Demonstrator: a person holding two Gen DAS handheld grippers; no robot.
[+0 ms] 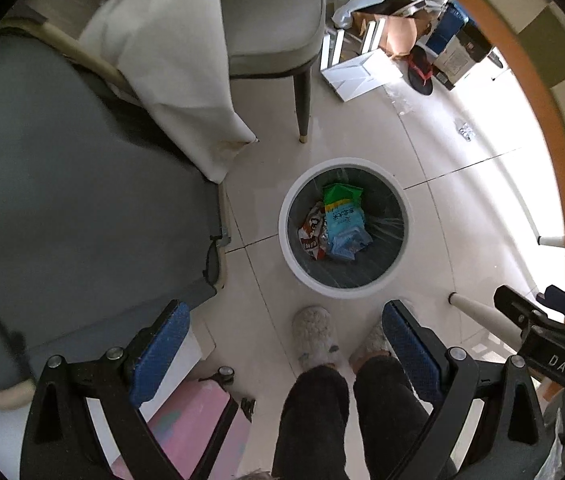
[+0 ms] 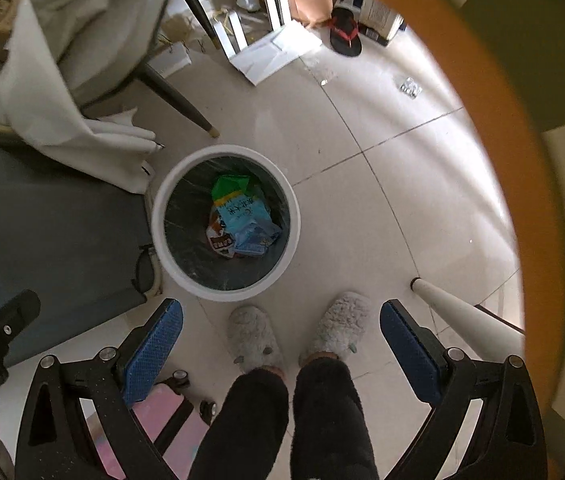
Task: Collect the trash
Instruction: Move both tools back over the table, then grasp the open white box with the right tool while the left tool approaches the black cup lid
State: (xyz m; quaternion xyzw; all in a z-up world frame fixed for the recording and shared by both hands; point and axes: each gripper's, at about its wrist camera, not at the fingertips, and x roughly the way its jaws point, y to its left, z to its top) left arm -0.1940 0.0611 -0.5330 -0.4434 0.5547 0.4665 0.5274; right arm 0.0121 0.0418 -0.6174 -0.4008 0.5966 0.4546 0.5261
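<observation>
A round white trash bin (image 1: 294,264) (image 2: 162,248) with a dark liner stands on the tiled floor below both grippers. Inside it lie a green and blue wrapper (image 1: 342,216) (image 2: 242,216) and a red and white wrapper (image 1: 309,236) (image 2: 218,240). My left gripper (image 1: 284,320) points down, open, with nothing between its blue pads (image 1: 162,344). My right gripper (image 2: 281,312) also hangs open and empty above the floor, its pads (image 2: 406,344) wide apart. A small crumpled foil scrap (image 1: 466,132) (image 2: 409,87) lies on the floor beyond the bin.
A person's dark trouser legs and fluffy slippers (image 2: 254,340) stand just in front of the bin. A grey cot (image 1: 62,180) and a white cloth (image 1: 170,60) are left, a chair (image 1: 274,32) behind. A round orange-rimmed table (image 2: 482,100), its leg (image 2: 454,300), boxes (image 1: 362,72) and a pink suitcase (image 1: 190,424) are around.
</observation>
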